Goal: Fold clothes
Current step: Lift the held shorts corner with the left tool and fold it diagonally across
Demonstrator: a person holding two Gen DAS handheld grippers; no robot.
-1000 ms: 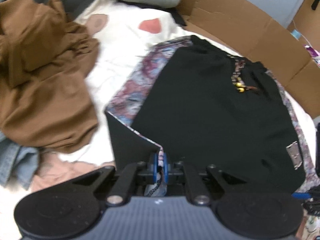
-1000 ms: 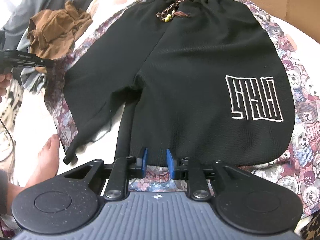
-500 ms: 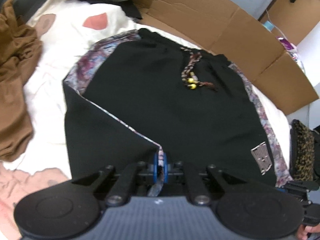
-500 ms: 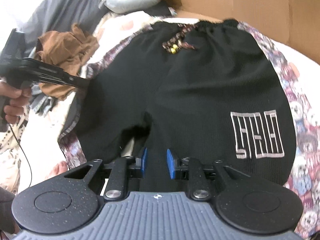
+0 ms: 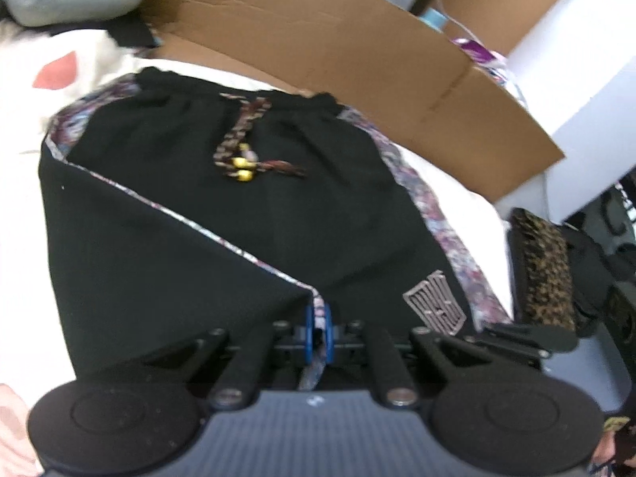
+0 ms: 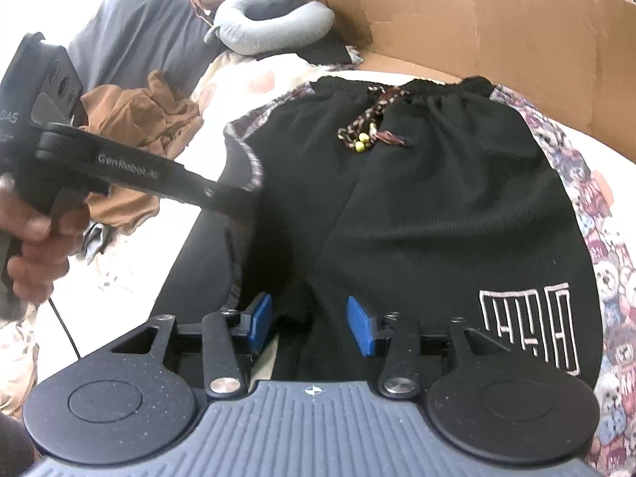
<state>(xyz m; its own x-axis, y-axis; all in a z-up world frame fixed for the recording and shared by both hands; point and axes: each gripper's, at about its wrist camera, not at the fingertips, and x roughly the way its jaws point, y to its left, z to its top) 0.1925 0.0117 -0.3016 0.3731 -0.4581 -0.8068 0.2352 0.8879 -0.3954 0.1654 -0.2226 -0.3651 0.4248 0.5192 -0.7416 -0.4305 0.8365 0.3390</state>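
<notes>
Left gripper (image 5: 318,322) clamps the hem corner of black shorts (image 6: 437,206) spread on a bear-print blanket (image 6: 604,262), lifting one leg so its patterned lining shows. Right gripper (image 6: 309,326) hovers with blue pads apart at the crotch, gripping nothing. Soft, limp knit will likely sag and drape; the hem corners and elastic waistband (image 6: 437,89) look the surest holds.

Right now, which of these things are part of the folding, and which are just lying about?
Part of the job:
black shorts
left gripper, clamped on the shorts' patterned edge
right gripper, open over the shorts

Just lying about:
brown garment
grey neck pillow
cardboard
leopard-print item
</notes>
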